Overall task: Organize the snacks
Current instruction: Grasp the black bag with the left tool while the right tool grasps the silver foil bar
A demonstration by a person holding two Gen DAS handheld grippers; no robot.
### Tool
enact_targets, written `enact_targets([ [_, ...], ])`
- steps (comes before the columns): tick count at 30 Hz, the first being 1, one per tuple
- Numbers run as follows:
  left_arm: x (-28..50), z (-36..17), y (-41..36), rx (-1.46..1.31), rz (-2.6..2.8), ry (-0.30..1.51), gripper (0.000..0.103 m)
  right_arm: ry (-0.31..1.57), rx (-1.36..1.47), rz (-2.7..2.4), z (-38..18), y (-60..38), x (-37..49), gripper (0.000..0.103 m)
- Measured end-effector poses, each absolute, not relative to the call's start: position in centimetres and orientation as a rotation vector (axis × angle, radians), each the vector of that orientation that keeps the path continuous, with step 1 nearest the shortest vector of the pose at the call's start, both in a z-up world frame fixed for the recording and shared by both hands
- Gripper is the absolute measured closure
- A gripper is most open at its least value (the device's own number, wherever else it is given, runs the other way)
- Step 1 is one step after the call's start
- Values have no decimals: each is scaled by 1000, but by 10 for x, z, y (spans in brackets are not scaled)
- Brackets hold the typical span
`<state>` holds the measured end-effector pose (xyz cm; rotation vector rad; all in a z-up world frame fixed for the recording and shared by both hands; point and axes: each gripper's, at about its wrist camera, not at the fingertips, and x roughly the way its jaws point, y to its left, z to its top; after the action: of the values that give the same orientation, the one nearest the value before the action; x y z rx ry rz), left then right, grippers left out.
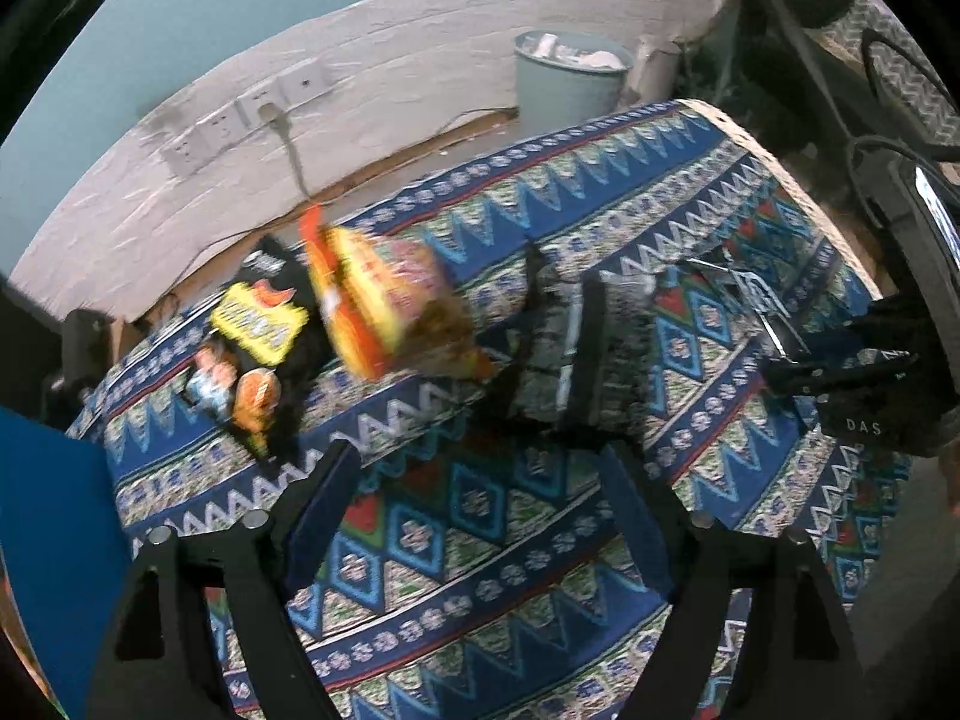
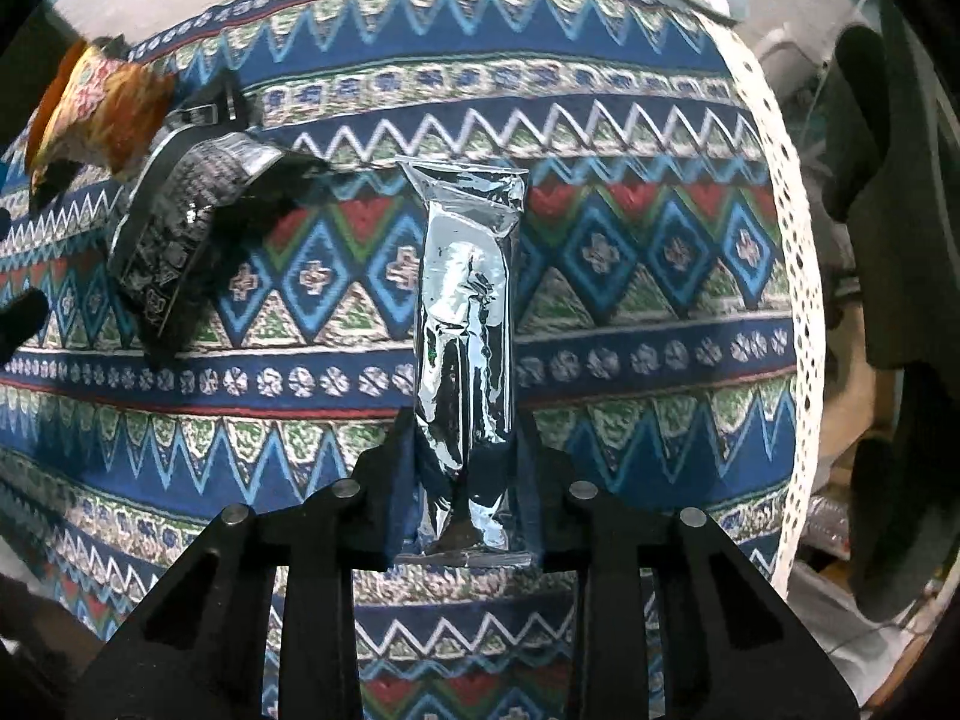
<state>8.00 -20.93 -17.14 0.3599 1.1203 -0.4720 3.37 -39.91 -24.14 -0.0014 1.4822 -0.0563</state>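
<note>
Silver packet point(image 2: 465, 348) clamped between right tongs point(image 2: 465, 480).

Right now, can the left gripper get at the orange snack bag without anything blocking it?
Probably yes. The left gripper is open and holds nothing, and only bare tablecloth lies between it and the orange snack bag. The right gripper is off to the side, shut on a silver packet.

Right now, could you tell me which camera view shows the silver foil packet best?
The right wrist view: the silver foil packet fills the centre, clamped between the right gripper fingers. The left wrist view shows only a small, blurred glimpse of it beside that gripper.
</note>
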Motion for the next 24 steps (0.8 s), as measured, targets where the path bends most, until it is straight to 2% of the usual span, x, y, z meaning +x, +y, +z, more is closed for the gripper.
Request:
enact_targets([
  [6, 86, -175, -226, 348, -499, 1121, 14, 1447, 35, -73, -237, -417, 42, 67],
  [11, 91, -186, -241, 349, -518, 1142, 9, 1415, 86, -69, -236, -417, 56, 67],
  [24, 106, -211, -270, 337, -525, 1185, 9, 1405, 67, -82, -244, -407, 76, 67],
])
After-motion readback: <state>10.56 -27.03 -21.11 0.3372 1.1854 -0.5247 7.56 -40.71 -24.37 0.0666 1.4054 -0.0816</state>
